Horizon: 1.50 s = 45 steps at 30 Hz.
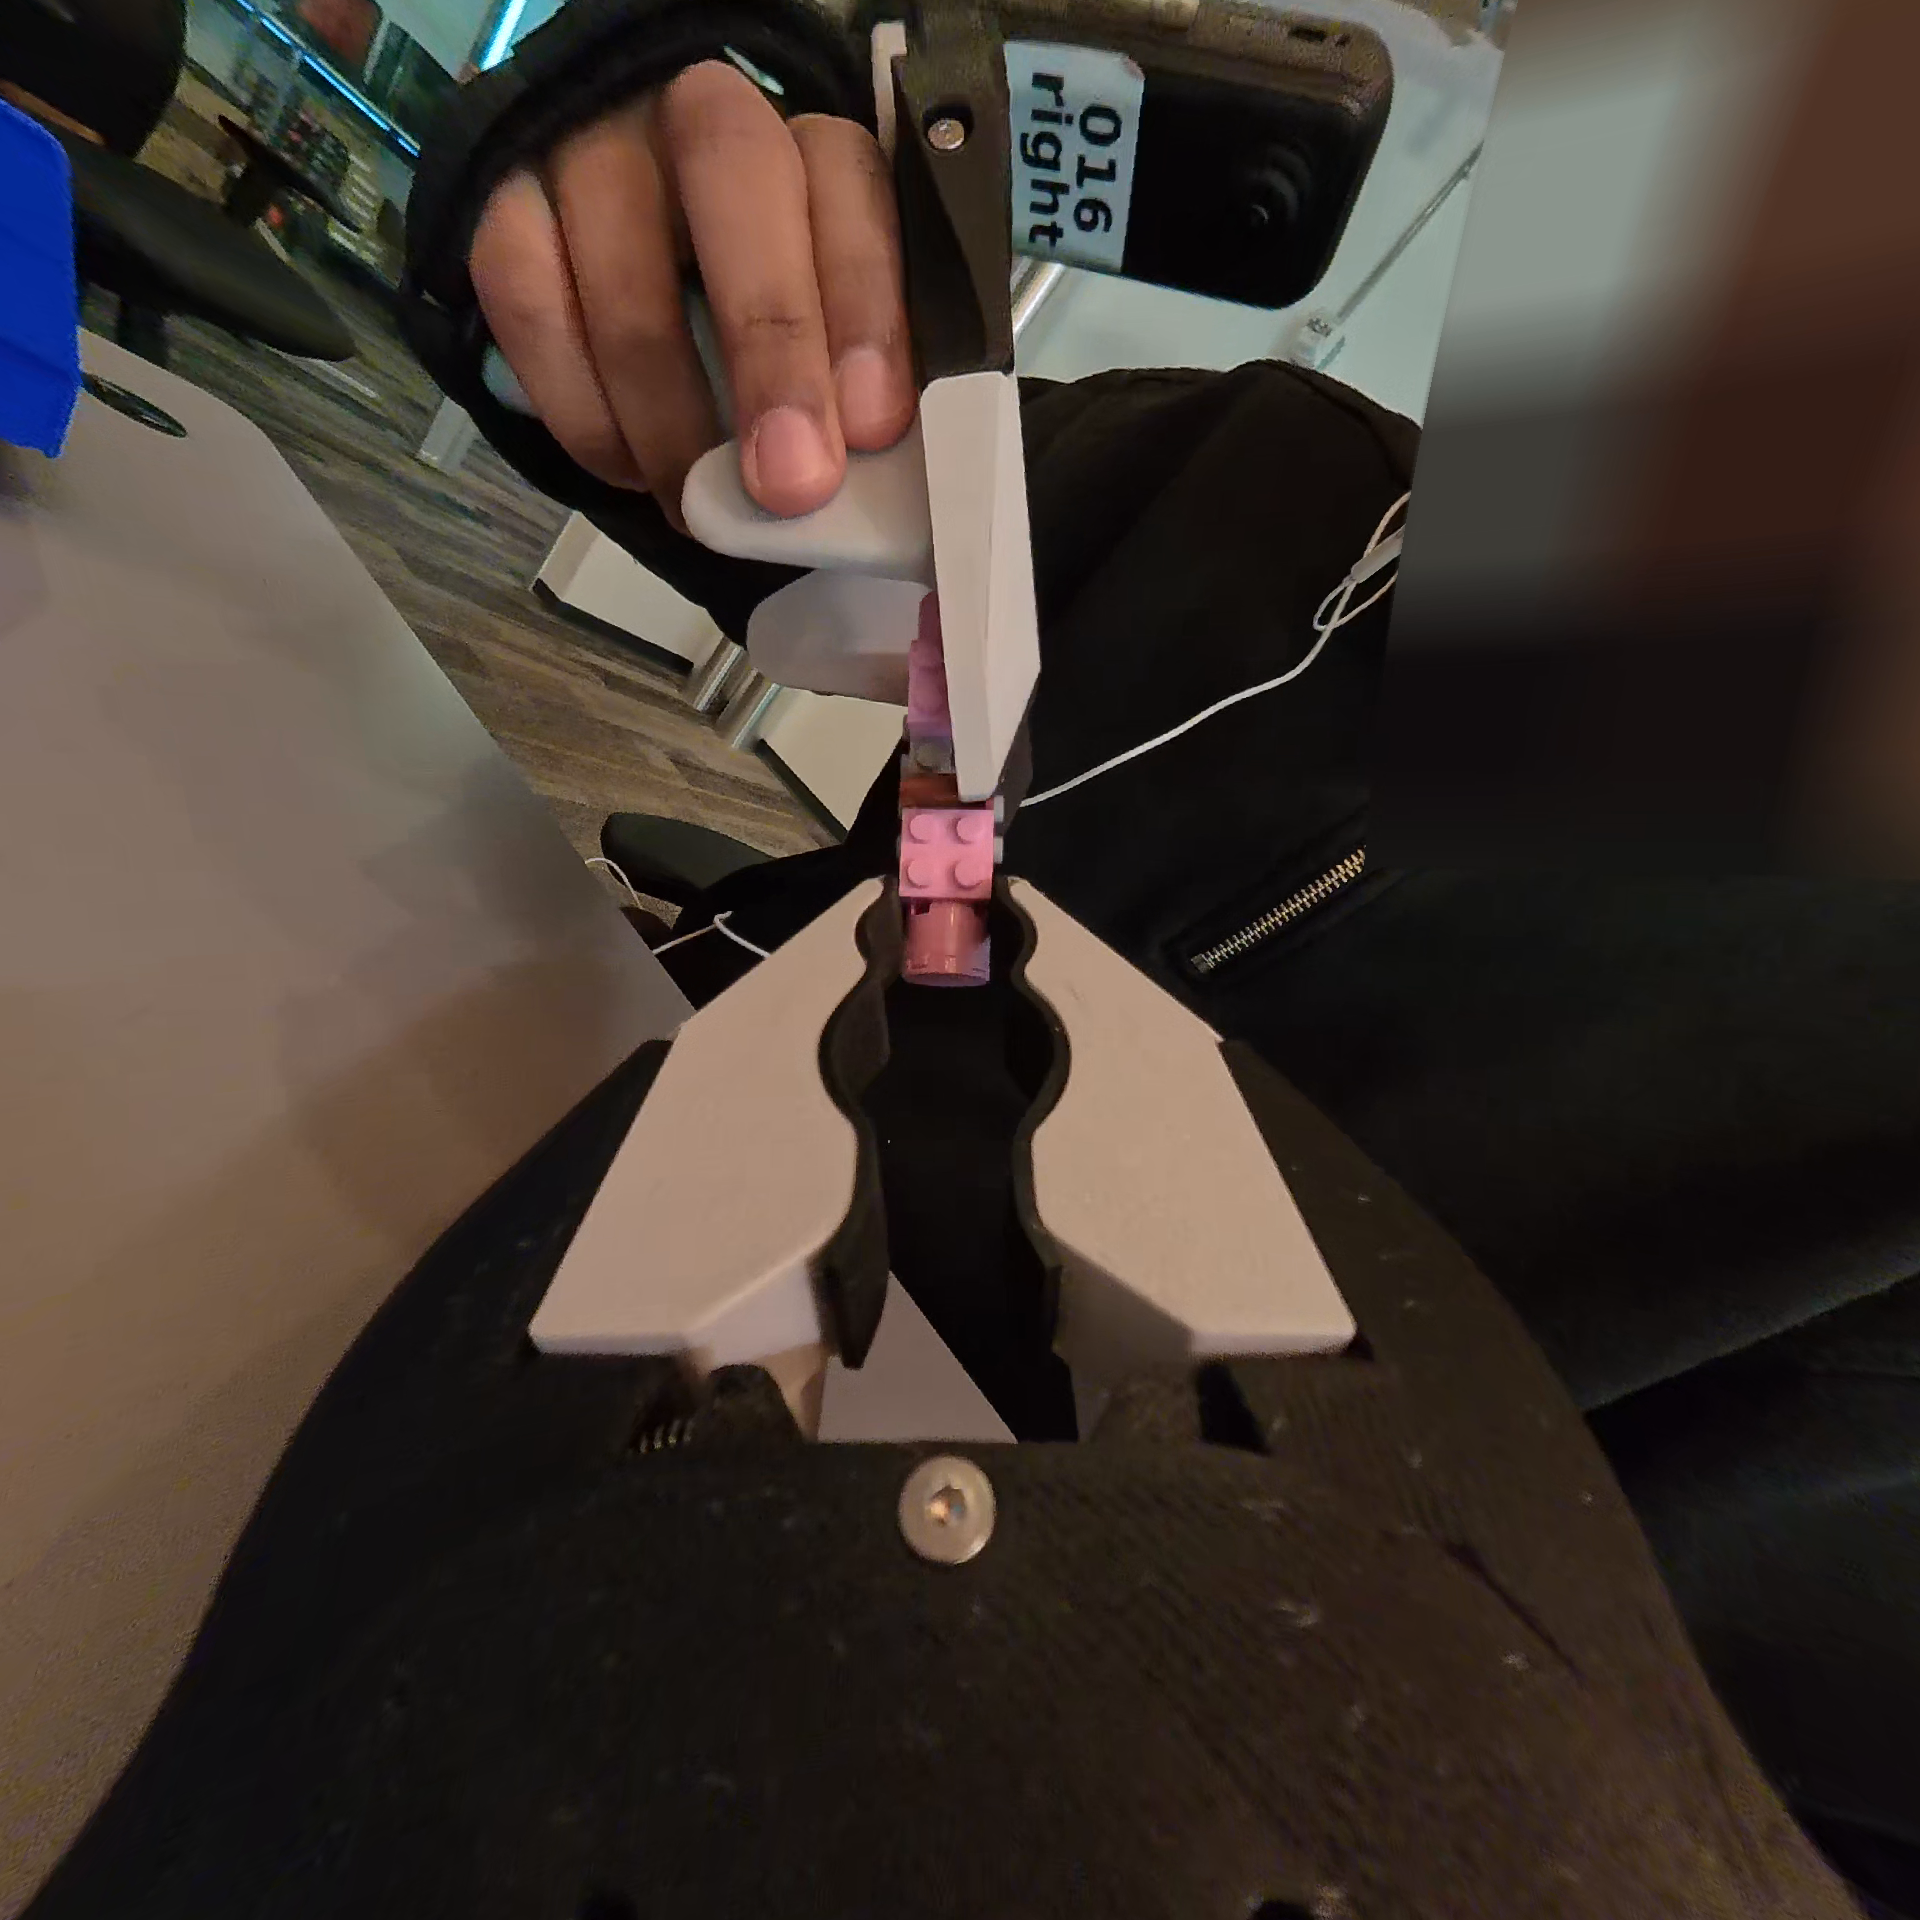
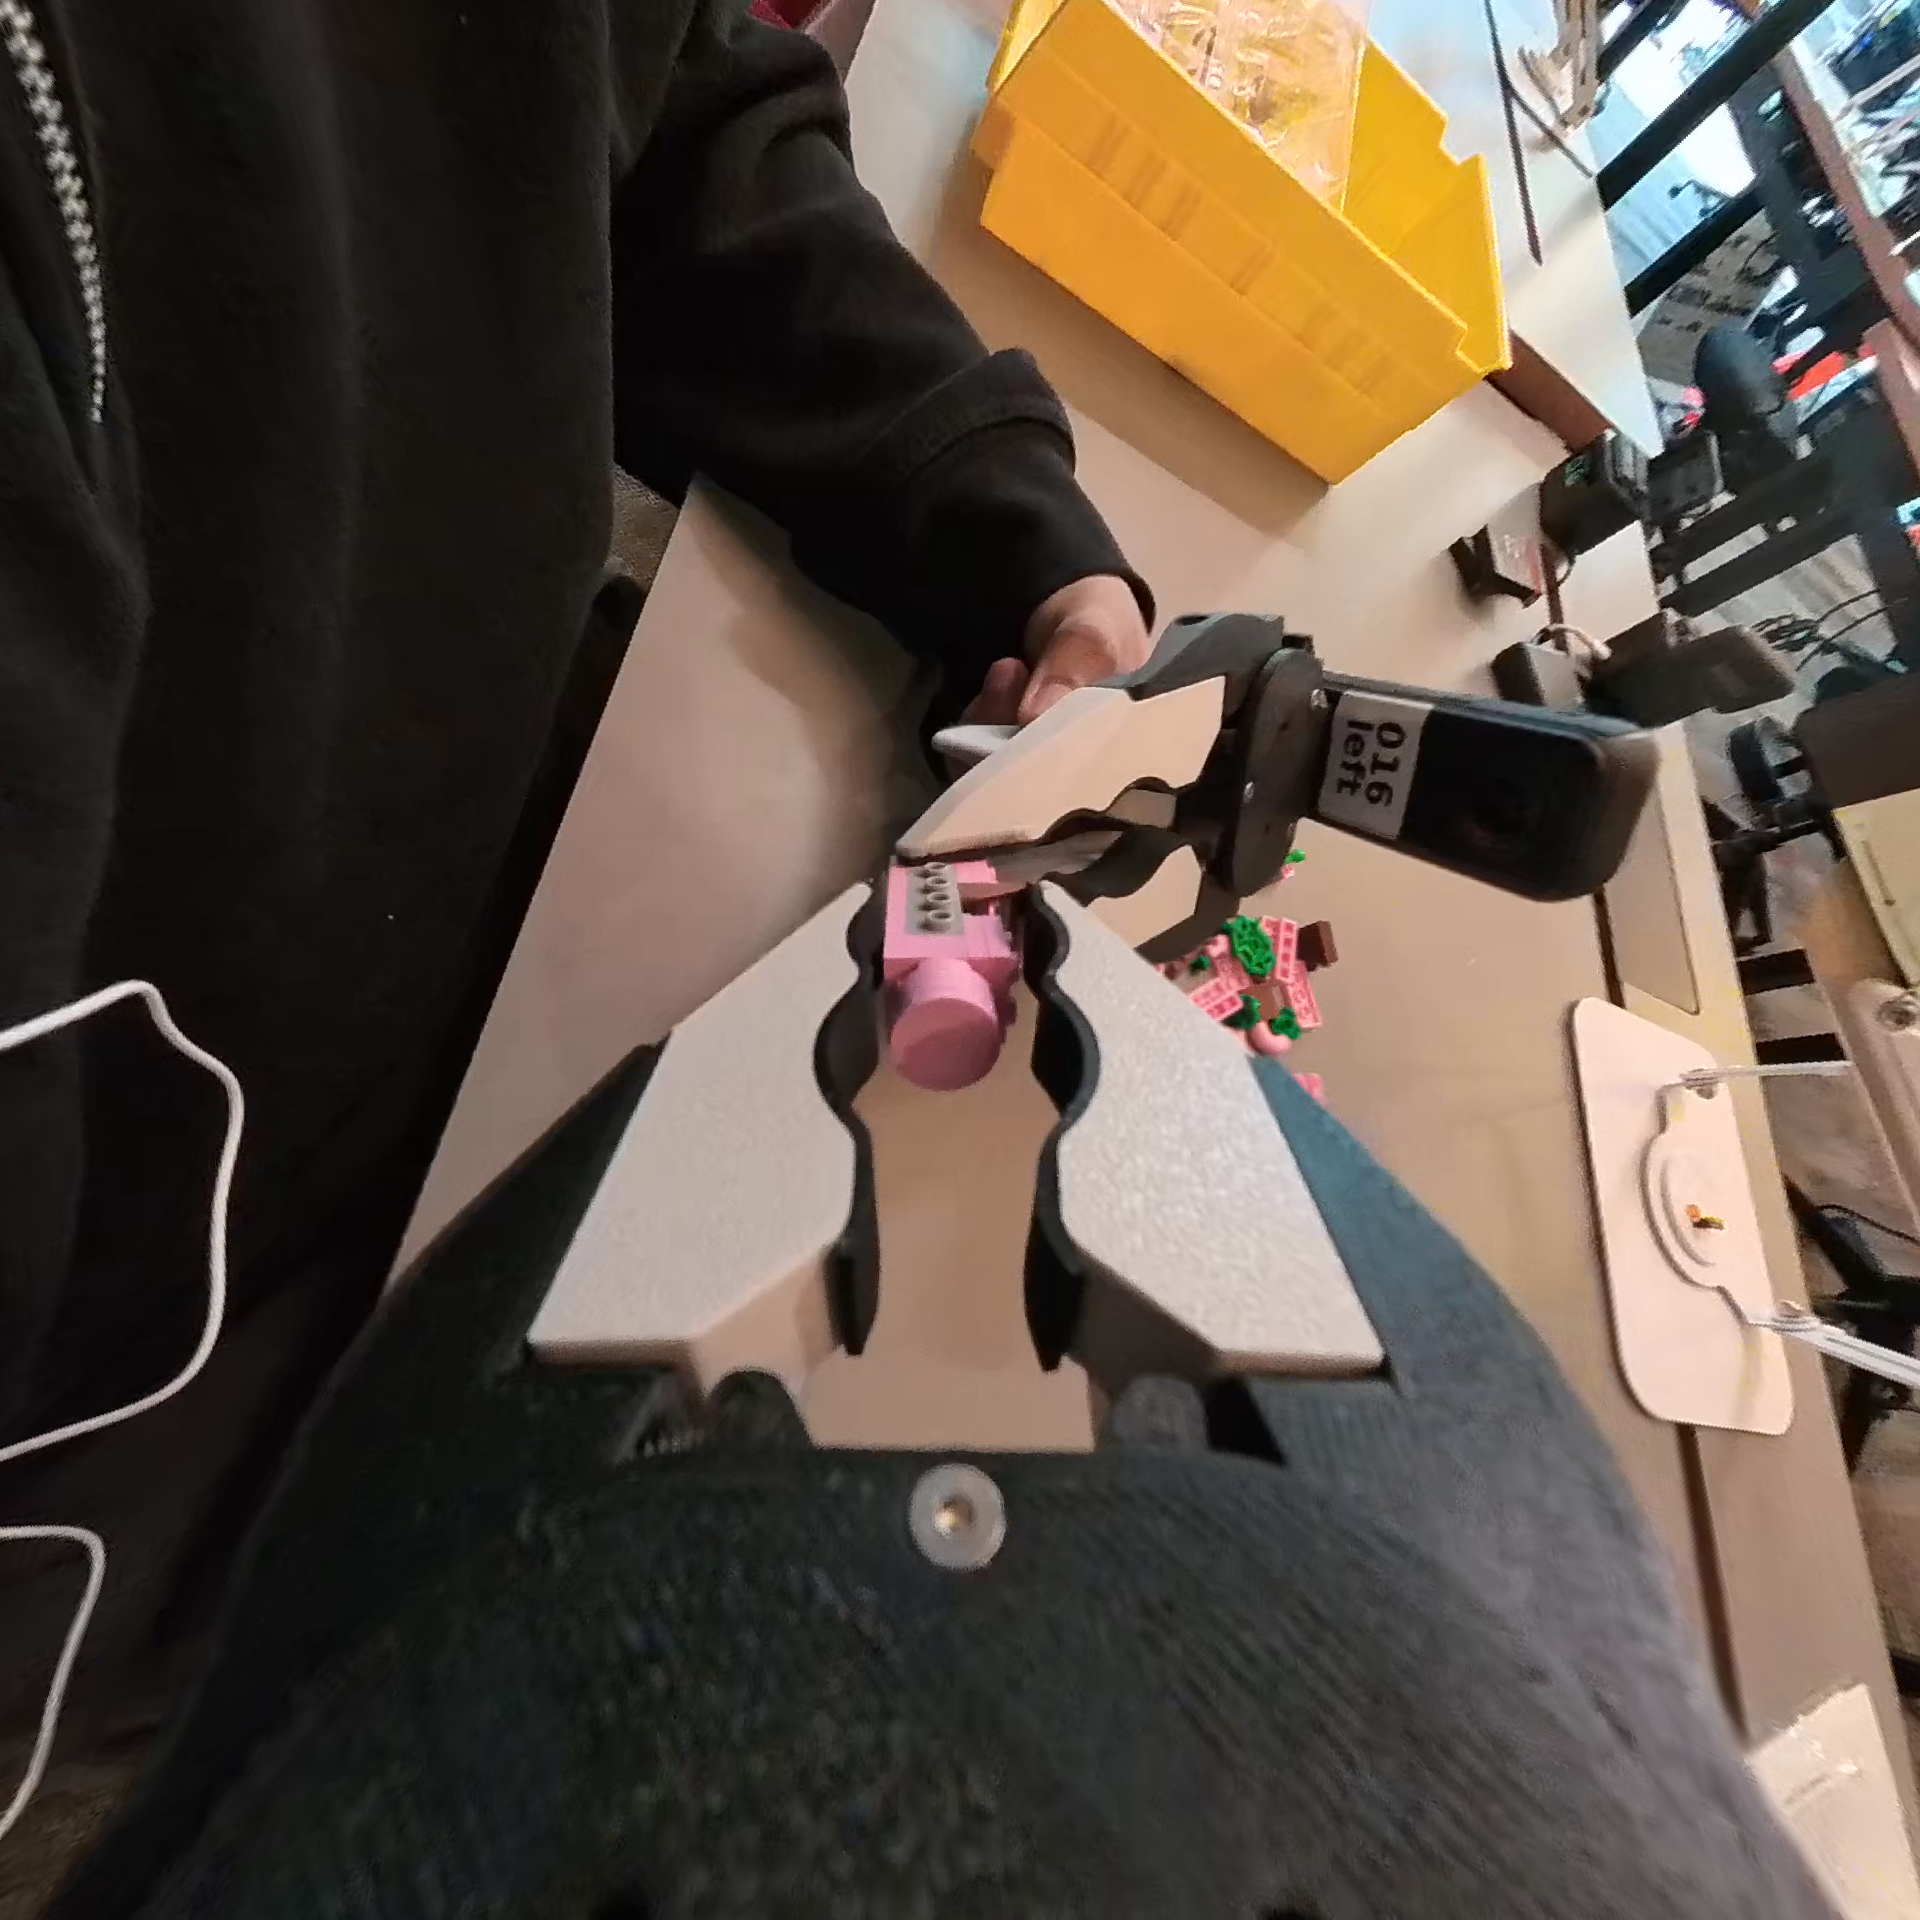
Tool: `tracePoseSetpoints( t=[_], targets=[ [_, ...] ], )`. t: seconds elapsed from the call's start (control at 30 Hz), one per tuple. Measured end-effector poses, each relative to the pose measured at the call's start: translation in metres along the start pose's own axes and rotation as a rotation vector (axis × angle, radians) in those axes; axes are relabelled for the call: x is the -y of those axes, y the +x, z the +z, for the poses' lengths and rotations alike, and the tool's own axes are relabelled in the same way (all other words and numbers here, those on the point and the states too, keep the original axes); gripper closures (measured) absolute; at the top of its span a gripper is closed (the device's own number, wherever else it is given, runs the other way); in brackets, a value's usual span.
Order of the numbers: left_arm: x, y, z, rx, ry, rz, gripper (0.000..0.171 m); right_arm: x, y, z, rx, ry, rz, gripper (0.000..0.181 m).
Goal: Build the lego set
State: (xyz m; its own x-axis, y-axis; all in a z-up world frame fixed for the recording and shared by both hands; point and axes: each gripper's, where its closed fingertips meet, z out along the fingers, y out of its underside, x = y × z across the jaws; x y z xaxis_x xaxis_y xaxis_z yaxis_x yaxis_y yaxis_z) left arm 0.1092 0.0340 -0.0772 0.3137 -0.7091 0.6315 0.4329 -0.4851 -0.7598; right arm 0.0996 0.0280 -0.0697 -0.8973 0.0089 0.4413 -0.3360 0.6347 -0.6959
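A small pink lego assembly (image 1: 943,860) with a round pink piece on one end and a grey plate is held in the air between both grippers, in front of a person's black jacket. My left gripper (image 1: 948,896) is shut on its lower end. The right gripper (image 1: 964,777) comes down from above and clamps its upper end. In the right wrist view the assembly (image 2: 940,982) sits between the tips of my right gripper (image 2: 948,914), and the left gripper (image 2: 940,862) pinches its far end from the right.
A pile of loose pink, green and brown lego pieces (image 2: 1257,977) lies on the beige table (image 2: 707,727). A yellow bin (image 2: 1247,229) stands farther back. A white flat pad (image 2: 1683,1226) lies at the right. A blue bin (image 1: 31,281) is at the table's left. Only a small space, under 4 cm, lies between the two pairs of fingers.
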Motion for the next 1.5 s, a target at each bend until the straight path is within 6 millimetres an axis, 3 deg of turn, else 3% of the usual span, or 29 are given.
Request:
tracePoseSetpoints(
  t=[0.13,0.2,0.27,0.37,0.53,0.67,0.83,0.97,1.03,1.13,1.2,1.27,1.37,1.5],
  targets=[
    [0.004,-0.009,-0.005,0.084,0.012,0.05,0.158,-0.006,0.005,0.0,-0.024,0.022,0.083,0.156],
    [0.012,-0.016,-0.014,0.17,0.039,0.101,0.158,-0.005,0.015,-0.003,-0.061,0.102,0.187,0.142],
    [0.014,-0.036,-0.029,0.364,0.016,0.168,0.158,-0.004,0.035,-0.01,-0.125,0.185,0.362,0.12],
    [0.001,-0.074,-0.062,0.72,-0.15,0.268,0.158,-0.012,0.065,-0.021,-0.164,0.284,0.629,0.102],
    [-0.015,-0.095,-0.075,0.923,-0.348,0.352,0.158,-0.051,0.11,-0.025,-0.297,0.337,0.778,0.107],
    [-0.039,-0.114,-0.086,1.026,-0.518,0.352,0.158,-0.058,0.128,-0.028,-0.267,0.496,0.937,0.112],
    [-0.039,-0.112,-0.087,1.0,-0.5,0.343,0.155,-0.08,0.138,-0.033,-0.292,0.505,1.018,0.117],
    [-0.013,-0.091,-0.092,0.955,-0.341,0.381,0.127,-0.093,0.148,-0.037,-0.348,0.477,0.989,0.118],
    [0.013,-0.074,-0.115,1.01,-0.207,0.432,0.125,-0.098,0.156,-0.039,-0.39,0.477,0.941,0.119],
    [0.049,-0.048,-0.182,1.243,0.015,0.527,0.131,-0.114,0.172,-0.039,-0.512,0.484,0.836,0.126],
    [0.053,-0.037,-0.236,1.459,0.089,0.561,0.137,-0.135,0.172,-0.027,-0.536,0.445,0.848,0.135],
    [0.046,-0.038,-0.275,1.603,0.114,0.526,0.14,-0.145,0.157,-0.011,-0.409,0.38,0.894,0.129],
    [0.032,-0.054,-0.29,1.611,0.127,0.402,0.142,-0.17,0.15,-0.004,-0.403,0.312,0.946,0.132],
    [0.023,-0.063,-0.301,1.669,0.1,0.311,0.151,-0.163,0.151,-0.006,-0.34,0.419,1.036,0.132]
  ],
)
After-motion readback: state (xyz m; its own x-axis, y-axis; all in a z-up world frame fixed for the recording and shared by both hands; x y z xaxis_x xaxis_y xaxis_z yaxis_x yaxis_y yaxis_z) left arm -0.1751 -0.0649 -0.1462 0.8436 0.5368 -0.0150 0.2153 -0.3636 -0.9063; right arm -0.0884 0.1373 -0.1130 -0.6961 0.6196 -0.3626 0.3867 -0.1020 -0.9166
